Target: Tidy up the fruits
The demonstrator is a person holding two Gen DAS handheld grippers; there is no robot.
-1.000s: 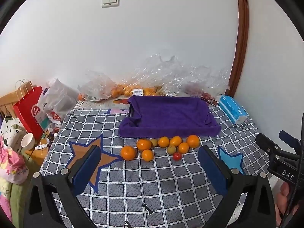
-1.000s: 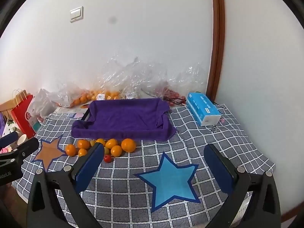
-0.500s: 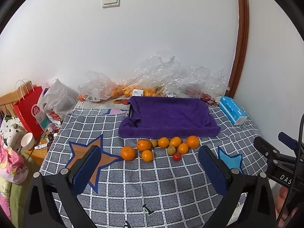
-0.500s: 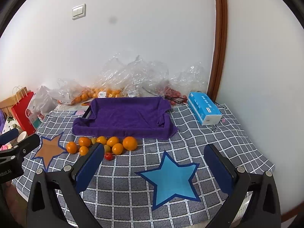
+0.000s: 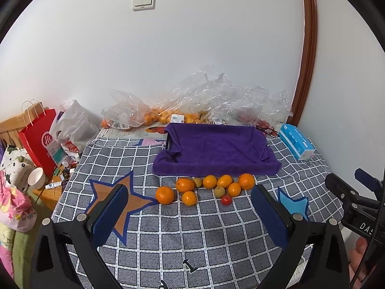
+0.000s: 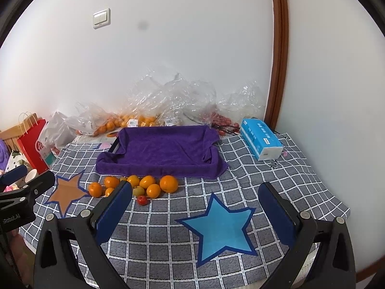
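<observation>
Checked cloth over table; fruits clustered just before the tray, well apart from both claws; left gripper spread, fruits dead ahead, nearer; right gripper spread, fruits ahead-left.

A grey checked cloth with an orange star and a blue star covers the surface. A blue tissue box lies near the wooden door frame. A red paper bag, a white cup and a light switch sit leftward.
</observation>
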